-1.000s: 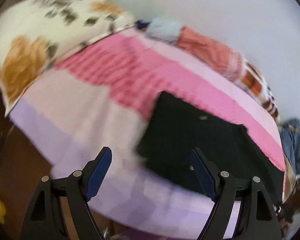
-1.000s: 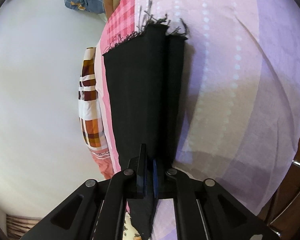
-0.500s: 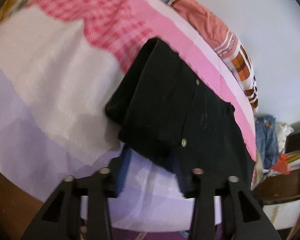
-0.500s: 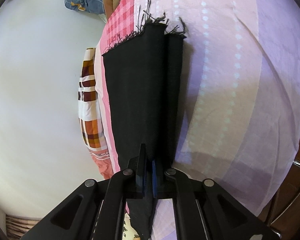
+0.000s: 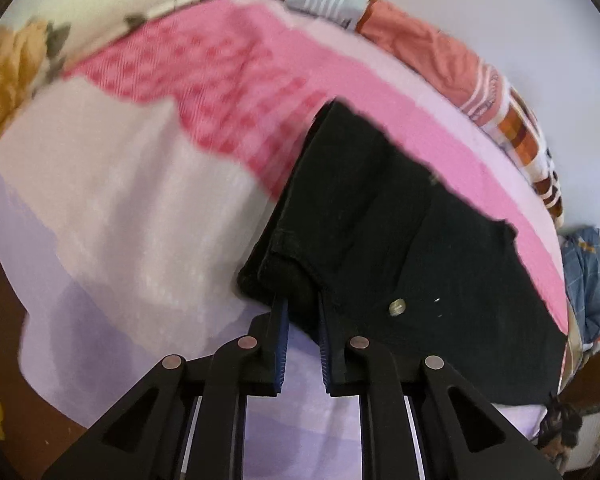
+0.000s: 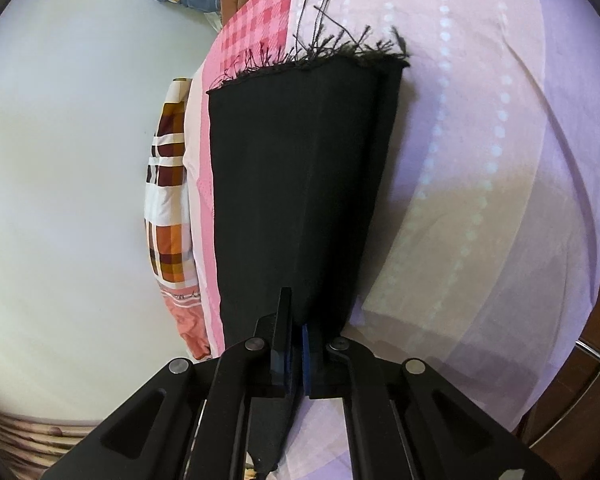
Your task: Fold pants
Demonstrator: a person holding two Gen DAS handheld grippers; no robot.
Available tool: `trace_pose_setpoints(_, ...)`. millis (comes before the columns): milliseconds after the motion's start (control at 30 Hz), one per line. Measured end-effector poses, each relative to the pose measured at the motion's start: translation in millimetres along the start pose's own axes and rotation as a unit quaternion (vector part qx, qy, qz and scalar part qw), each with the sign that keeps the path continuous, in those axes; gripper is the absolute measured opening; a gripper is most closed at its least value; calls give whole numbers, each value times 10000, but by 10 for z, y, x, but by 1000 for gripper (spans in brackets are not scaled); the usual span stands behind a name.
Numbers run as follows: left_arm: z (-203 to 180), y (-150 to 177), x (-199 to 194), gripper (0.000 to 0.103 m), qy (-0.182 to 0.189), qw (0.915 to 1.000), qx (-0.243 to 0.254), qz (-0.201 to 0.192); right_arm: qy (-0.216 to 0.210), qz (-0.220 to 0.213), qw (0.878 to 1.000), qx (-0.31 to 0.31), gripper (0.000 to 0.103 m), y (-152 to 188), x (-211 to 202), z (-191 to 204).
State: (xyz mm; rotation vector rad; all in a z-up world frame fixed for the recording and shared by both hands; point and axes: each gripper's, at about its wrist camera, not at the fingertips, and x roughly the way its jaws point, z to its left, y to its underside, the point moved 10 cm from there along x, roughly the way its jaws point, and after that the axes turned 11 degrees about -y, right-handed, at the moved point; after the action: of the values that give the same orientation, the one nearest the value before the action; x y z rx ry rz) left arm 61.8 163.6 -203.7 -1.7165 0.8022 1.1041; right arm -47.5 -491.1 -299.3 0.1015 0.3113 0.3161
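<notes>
Pink and lilac bedding (image 5: 120,208) filled the ground ahead of both tools, with a patterned pillow (image 5: 40,52) far off to the upper left of the left gripper and a heap of striped and checked cloth (image 5: 496,92) along the wall beyond it. Black pants (image 5: 400,248) lay across that bedding, already doubled leg over leg, reaching forward from the right gripper (image 6: 296,344) to a frayed hem (image 6: 320,60) at the far end. That tool was pressed together on the near edge of the cloth, the fabric running between its pads and hanging below them. At the other end, the left gripper (image 5: 302,324) pinched a bunched corner of the waistband, directly in front of its tips, a metal button (image 5: 398,307) lying just to the right of them.

As I judged it, both ends were now secured and the lengthwise fold was finished; the step in hand was taking hold for the crosswise fold. Next would call for lifting one end and carrying it over to the other, keeping both grips firm and the layers aligned so the doubled legs did not slide apart.
</notes>
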Motion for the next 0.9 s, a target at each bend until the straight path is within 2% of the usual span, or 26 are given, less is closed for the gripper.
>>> trace_pose_setpoints(233, 7, 2, -38, 15, 35, 9999, -13, -95, -119, -95, 9998, 138, 2, -27, -31, -16)
trace_pose_setpoints(433, 1, -6, -32, 16, 51, 9999, -30, -130, 76, -518, 9984, -232, 4, -214, -267, 29)
trace_pose_setpoints(633, 2, -3, -35, 17, 52, 9999, -25, -132, 208, -609, 9972, -370, 4, -225, -313, 59)
trace_pose_setpoints(733, 2, 1, -31, 18, 50, 9999, -28, -137, 406, -704, 9953, -526, 3, -280, -388, 61)
trace_pose_setpoints(900, -2, 3, -29, 19, 3, 9998, 37, -188, 389, -772, 9951, -487, 2, -323, -404, 58)
